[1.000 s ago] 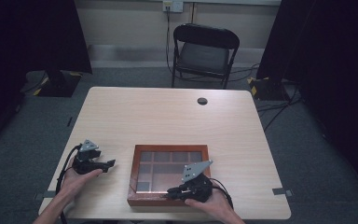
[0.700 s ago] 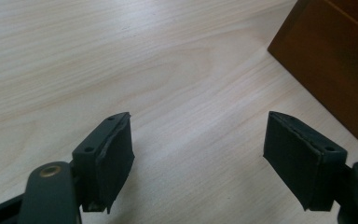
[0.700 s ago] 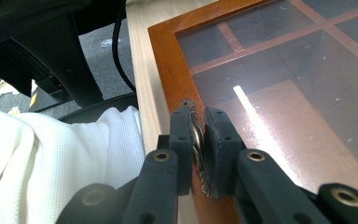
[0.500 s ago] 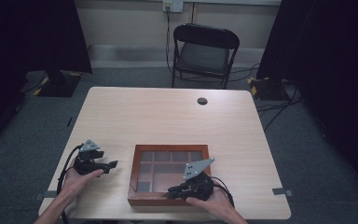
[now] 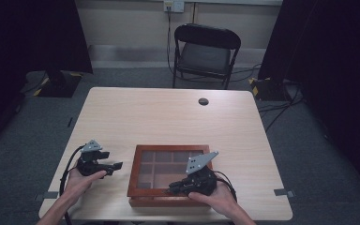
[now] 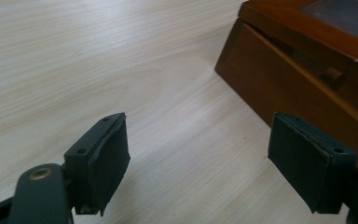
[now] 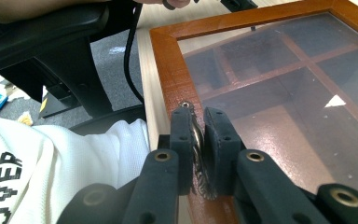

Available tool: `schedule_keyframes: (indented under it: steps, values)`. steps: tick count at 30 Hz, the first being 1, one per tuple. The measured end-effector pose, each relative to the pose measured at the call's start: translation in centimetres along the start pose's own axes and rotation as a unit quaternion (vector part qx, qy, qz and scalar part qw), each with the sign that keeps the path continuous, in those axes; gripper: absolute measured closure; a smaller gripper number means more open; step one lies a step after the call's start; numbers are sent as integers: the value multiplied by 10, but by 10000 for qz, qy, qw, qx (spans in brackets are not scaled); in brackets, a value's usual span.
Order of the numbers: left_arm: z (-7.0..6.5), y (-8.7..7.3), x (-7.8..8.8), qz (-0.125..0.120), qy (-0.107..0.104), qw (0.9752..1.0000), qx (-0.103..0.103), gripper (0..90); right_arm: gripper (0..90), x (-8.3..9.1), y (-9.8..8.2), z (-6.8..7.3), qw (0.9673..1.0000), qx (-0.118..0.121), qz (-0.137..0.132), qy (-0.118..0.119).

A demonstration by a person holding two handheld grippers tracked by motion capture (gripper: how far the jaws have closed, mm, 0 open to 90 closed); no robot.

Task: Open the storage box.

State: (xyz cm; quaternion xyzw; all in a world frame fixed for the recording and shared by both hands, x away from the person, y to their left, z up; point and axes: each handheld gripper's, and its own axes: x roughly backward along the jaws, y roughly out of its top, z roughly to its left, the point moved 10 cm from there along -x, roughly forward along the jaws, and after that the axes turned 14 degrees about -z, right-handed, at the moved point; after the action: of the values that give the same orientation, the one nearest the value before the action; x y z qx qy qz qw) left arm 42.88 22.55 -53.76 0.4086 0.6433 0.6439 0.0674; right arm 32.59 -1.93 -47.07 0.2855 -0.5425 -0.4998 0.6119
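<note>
A brown wooden box [image 5: 134, 174] with a glass lid over several compartments lies flat near the table's front edge. My right gripper [image 5: 172, 189] is at the box's front rim. In the right gripper view it [image 7: 198, 125] is shut on a small metal latch [image 7: 196, 136] fixed to the lid's wooden frame [image 7: 167, 65]. My left gripper [image 5: 117, 165] rests on the table just left of the box and points at it. In the left gripper view it [image 6: 198, 156] stands wide open with nothing between its pads, close to the box's side wall [image 6: 289, 88].
A black round grommet [image 5: 203, 101] sits in the table [image 5: 168, 117] near its far edge. Behind the table stands a black folding chair [image 5: 205, 49]. A white garment [image 7: 51, 163] and a black cable [image 7: 131, 60] lie off the table's near edge.
My left gripper has edged slightly right toward the box. The right gripper and the box have not visibly moved.
</note>
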Motion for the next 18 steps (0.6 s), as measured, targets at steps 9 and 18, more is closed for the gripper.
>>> schedule_keyframes:
  steps: [9, 18]
  values:
    - [-10, 6, -1, -146, -142, 9998, -63, 175, 825, 4, 13, -1, 10000, -15, -7, 13]
    - [-24, 11, -3, -258, -370, 9988, -205, 175, 824, 8, 25, -2, 10000, -34, 9, 4]
